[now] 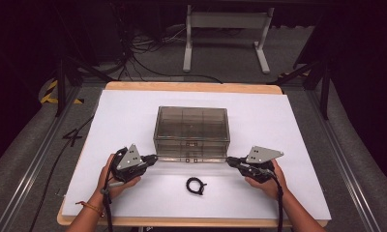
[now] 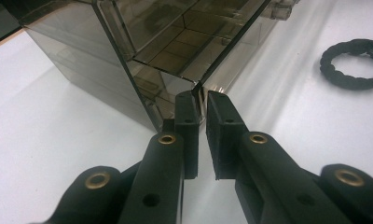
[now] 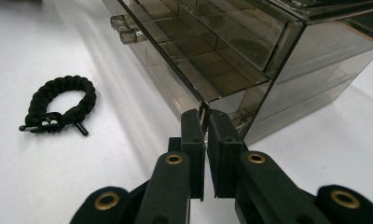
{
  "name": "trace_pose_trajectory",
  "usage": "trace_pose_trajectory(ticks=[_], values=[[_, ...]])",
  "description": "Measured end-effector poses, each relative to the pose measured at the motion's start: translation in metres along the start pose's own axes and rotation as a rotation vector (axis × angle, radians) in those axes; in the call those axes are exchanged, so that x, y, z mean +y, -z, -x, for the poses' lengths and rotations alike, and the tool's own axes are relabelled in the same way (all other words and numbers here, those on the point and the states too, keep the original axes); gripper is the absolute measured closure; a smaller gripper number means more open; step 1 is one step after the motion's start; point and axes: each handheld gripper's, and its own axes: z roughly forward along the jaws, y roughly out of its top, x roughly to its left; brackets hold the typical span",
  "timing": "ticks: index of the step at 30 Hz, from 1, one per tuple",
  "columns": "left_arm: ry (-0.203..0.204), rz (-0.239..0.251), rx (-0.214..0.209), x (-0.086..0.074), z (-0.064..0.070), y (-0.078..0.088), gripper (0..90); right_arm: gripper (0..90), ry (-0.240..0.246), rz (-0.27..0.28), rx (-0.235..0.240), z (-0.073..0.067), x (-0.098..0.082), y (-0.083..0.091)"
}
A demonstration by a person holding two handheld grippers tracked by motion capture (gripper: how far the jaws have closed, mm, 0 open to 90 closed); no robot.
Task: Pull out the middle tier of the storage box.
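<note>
A smoky see-through drawer box (image 1: pixel 191 123) stands in the middle of the white table top. One of its drawers (image 1: pixel 191 157) is pulled out a little toward me. My left gripper (image 1: pixel 154 157) (image 2: pixel 199 100) is shut on the left corner of the thin drawer front (image 2: pixel 231 44). On the right corner of that same front (image 3: pixel 175 60), my right gripper (image 1: pixel 229 159) (image 3: pixel 204 116) is shut. The drawer's compartments (image 3: pixel 212 70) look empty. A black braided bracelet (image 1: pixel 195 185) (image 2: pixel 352 70) (image 3: pixel 61 105) lies on the table in front of the box, between the two hands.
A white sheet (image 1: pixel 133 111) covers the wooden table (image 1: pixel 191 87), whose edges lie all around. Small clear handles (image 3: pixel 124 28) stick out from the drawer fronts. Beyond the table stand a white frame (image 1: pixel 225 34) and loose cables (image 1: pixel 138 48) on the floor.
</note>
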Motion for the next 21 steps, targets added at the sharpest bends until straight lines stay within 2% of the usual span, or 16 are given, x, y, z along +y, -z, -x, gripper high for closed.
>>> trace_pose_trajectory(ticks=[5, 13, 21], values=[[-0.004, -0.007, -0.004, 0.0, 0.002, 0.002, 83.1, 86.6, 0.006, -0.002, 0.008, -0.002, 0.0, 0.002], [-0.025, -0.044, -0.009, 0.0, 0.01, 0.007, 83.4, 86.9, 0.02, -0.027, 0.031, -0.008, 0.0, 0.006], [-0.03, -0.048, -0.02, -0.001, 0.012, 0.008, 83.3, 87.1, 0.023, -0.048, 0.033, -0.013, 0.0, 0.007]])
